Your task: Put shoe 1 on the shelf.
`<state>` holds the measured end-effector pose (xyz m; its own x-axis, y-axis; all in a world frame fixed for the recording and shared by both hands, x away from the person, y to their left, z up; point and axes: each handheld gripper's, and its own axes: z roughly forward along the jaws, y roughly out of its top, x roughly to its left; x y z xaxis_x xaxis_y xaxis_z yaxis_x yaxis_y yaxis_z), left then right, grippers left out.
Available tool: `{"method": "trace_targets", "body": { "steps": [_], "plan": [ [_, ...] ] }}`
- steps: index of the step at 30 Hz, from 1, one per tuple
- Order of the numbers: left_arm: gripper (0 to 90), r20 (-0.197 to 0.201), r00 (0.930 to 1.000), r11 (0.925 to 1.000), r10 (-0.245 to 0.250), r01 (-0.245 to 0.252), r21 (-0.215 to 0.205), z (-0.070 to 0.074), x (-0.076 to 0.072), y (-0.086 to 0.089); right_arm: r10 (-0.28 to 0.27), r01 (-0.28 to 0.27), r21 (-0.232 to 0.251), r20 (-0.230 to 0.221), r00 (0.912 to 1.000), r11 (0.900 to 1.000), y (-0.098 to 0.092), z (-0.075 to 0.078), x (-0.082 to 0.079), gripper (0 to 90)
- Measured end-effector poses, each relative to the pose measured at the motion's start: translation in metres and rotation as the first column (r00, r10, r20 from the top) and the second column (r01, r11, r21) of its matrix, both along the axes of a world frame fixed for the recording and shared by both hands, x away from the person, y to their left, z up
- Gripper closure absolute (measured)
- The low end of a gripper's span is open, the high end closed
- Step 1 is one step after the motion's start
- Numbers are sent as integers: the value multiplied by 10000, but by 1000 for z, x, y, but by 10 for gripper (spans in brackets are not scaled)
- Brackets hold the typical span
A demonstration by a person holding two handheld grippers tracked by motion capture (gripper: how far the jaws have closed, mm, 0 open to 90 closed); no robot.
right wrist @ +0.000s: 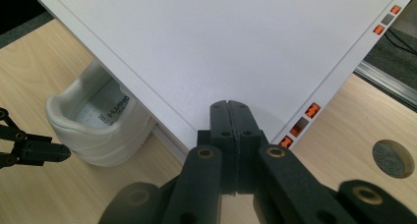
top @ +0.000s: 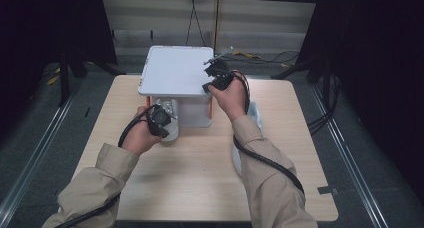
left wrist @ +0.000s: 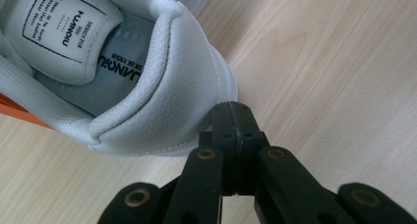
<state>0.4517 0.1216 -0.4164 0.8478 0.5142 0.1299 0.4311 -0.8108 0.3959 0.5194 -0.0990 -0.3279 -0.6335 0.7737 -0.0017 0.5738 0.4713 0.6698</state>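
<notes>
We're seeing a white shoe (left wrist: 162,111) with a pale grey insole and black lettering on its white tongue label, sitting on a light wood-grain counter (top: 200,178). The rack (top: 175,70) over it is plain white on top with little orange tabs along the edge, and both grippers, left gripper (left wrist: 235,117) and right gripper (right wrist: 230,115), are black with brass-coloured rivets. Our sleeves (top: 100,178) are beige.

Beige sleeves (top: 107,173), black jaws, brass-ringed screws (left wrist: 206,154).
</notes>
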Motion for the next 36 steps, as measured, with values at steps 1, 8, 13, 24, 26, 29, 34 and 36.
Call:
{"method": "trace_targets", "body": {
  "steps": [1,8,13,24,26,29,34,36],
  "plan": [
    [900,89,10000,10000,10,-11,77,0,1,-1,8,-8,26,2,10000,10000,0,0,0,900],
    [900,386,9990,9997,205,-209,102,-2,5,3,106,-104,-177,109,9999,9998,2,0,-1,900],
    [900,603,9977,9984,308,-335,453,-2,9,4,72,-71,-120,120,9999,9999,1,0,0,900],
    [900,805,9951,9979,580,-602,243,-3,20,6,51,-47,-232,135,9999,9997,3,0,-1,900],
    [900,868,9943,9973,617,-648,336,-4,22,6,67,-63,-234,146,9999,9997,3,0,-1,900],
    [900,998,9922,9964,751,-785,304,-5,25,6,95,-92,-178,129,9999,9998,2,0,0,900],
    [900,1100,9895,9950,937,-970,246,-7,31,8,177,-170,-315,235,9996,9994,3,-1,-1,900],
    [900,1102,9895,9949,935,-971,272,-7,32,7,197,-189,-323,241,9995,9993,3,-1,-1,900]
  ]
}}
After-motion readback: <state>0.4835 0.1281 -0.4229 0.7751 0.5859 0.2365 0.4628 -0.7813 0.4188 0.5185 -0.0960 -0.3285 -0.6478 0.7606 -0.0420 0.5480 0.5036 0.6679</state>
